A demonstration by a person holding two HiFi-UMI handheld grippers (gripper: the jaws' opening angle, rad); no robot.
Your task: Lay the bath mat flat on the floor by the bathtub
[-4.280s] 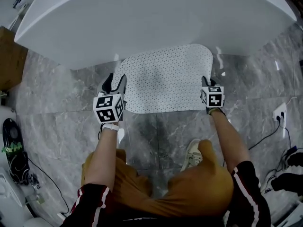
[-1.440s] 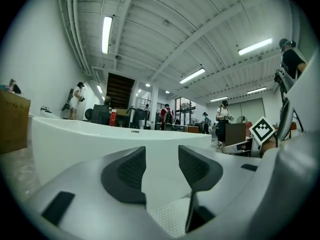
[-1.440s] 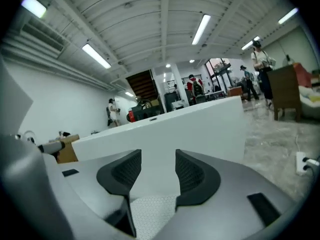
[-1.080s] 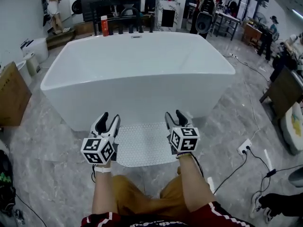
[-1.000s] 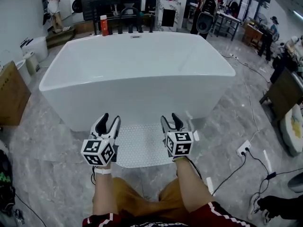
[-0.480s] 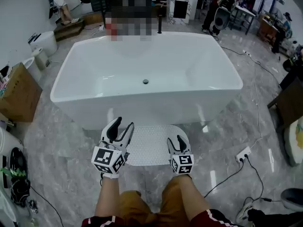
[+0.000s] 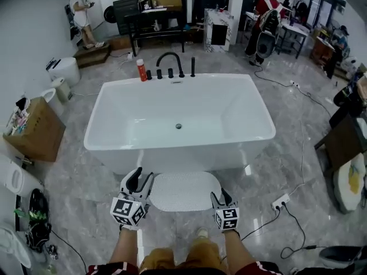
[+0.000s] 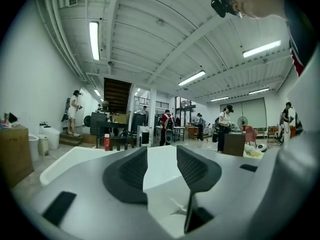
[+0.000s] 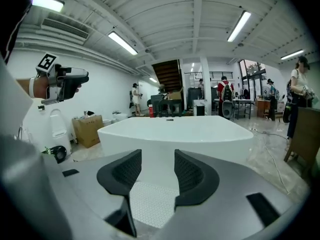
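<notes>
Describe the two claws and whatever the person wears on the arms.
The left claw and right claw look alike: a pale grey body, black curved fingers with ribbed inner pads, and a cube of black-and-white square markers at the rear. No cables show on them. The sleeves are dark with red striping.

The bath mat lies on the floor before the bathtub.

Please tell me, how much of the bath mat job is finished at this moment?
Done: the bath mat lies flat on the floor, right beside the bathtub. In hand: nothing; the left claw and the right claw are both open and empty. Left: apparently nothing, the job looks finished.
</notes>
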